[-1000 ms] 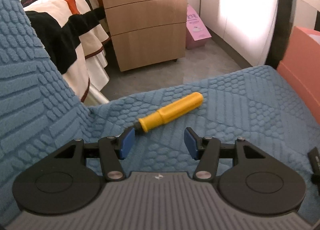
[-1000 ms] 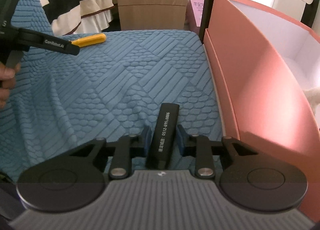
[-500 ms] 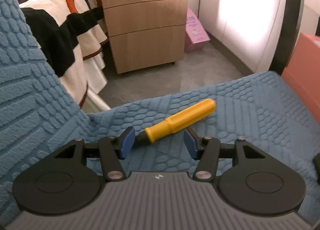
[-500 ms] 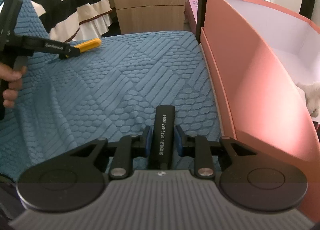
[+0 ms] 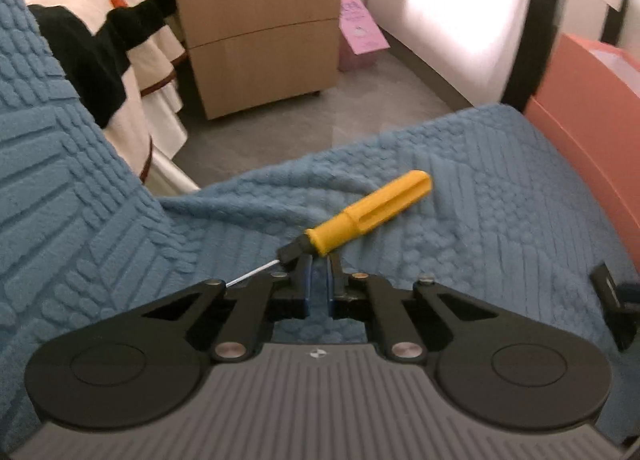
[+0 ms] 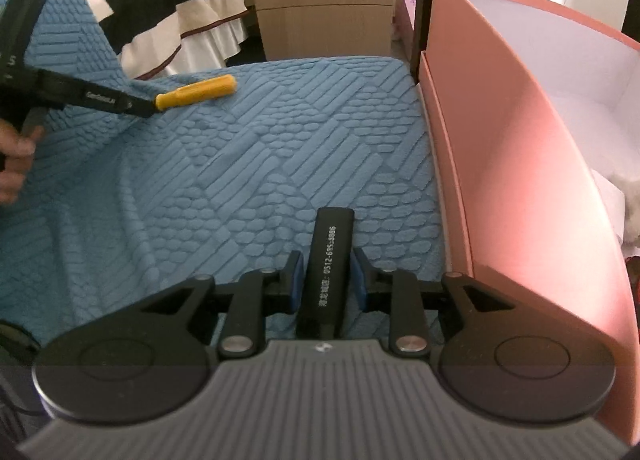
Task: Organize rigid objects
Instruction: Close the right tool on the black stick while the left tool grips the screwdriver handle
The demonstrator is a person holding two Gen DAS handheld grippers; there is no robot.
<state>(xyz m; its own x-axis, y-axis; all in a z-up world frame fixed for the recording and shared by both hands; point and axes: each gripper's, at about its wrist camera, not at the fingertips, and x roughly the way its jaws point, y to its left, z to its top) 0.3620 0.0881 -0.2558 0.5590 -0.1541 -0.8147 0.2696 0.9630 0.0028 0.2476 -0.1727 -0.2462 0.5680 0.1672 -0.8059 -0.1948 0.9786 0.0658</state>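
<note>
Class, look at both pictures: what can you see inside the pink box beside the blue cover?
The pink box shows a white lining and something white and fluffy at the picture's right edge. Its near wall covers the floor of the box, so whatever else is inside cannot be seen.

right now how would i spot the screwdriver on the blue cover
Find the blue textured cover beside the pink box. Near its far edge lies the screwdriver, at the left gripper. Its bright yellow ribbed handle sets it apart from the black bar in the right gripper.
</note>
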